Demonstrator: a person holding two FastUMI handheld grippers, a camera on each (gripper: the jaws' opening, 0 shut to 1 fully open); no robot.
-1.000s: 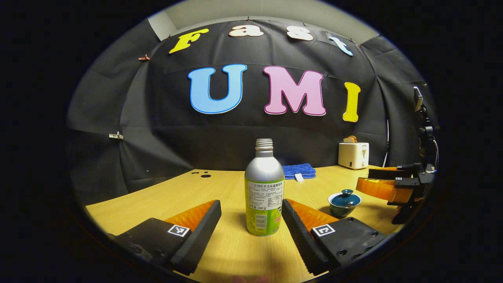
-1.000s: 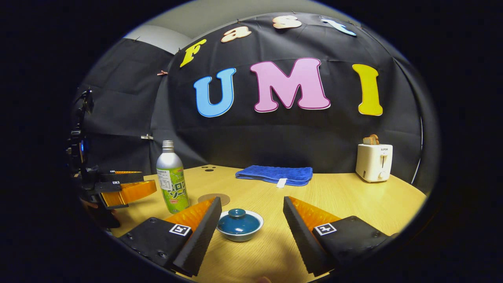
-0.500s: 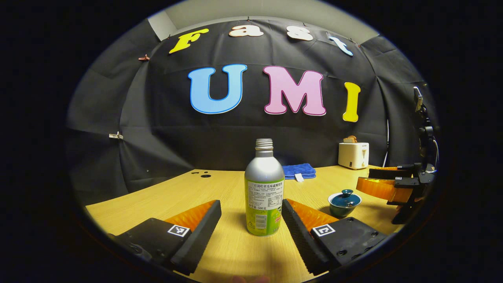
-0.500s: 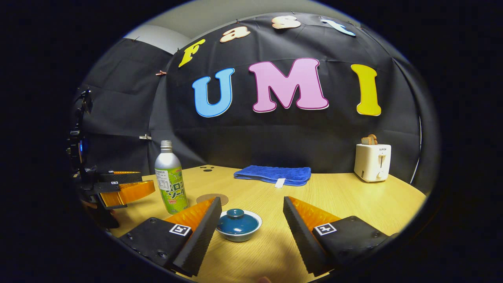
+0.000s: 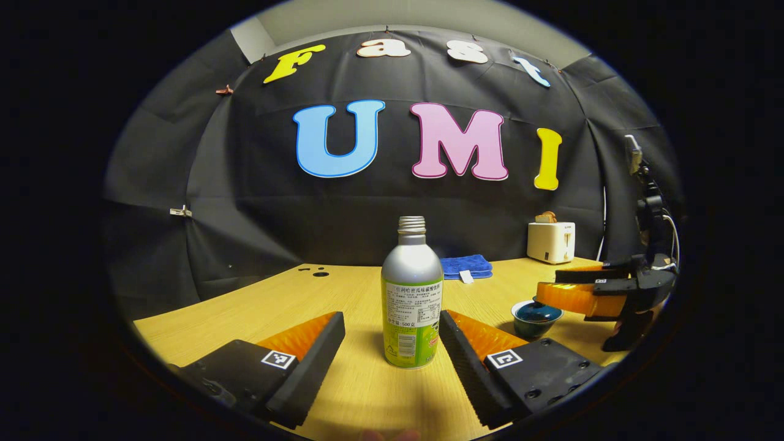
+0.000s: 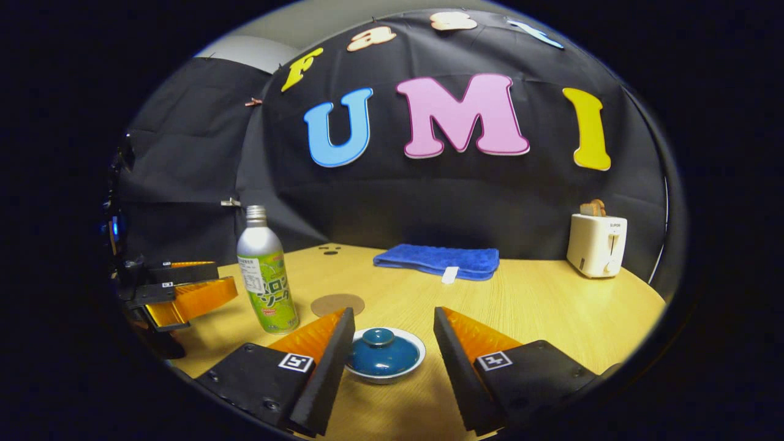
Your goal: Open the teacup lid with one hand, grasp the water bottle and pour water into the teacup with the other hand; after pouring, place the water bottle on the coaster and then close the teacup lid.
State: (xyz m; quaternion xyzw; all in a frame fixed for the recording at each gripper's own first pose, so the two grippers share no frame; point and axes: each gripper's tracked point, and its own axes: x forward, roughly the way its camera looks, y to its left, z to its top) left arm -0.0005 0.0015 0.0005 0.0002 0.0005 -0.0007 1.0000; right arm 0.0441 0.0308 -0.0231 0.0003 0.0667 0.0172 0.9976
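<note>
Teal lid seated on teacup, both grippers spread and holding nothing.

Right gripper point(image 6: 388, 346) is the nearer to the teacup point(image 6: 385, 356): the cup sits on the wooden table point(image 6: 551, 306) directly between its parted fingers, lid knob point(image 6: 380, 335) pointing straight up, untouched; judged next step is closing on that knob and lifting. Left gripper point(image 5: 392, 352) stands released, with the upright water bottle point(image 5: 411, 294) centred just ahead between its fingers, long axis vertical, no contact. Coaster point(image 6: 337, 304) lies just behind, between bottle and cup. Blue towel point(image 6: 438, 260) and toaster point(image 6: 596, 245) stand farther back.
</note>
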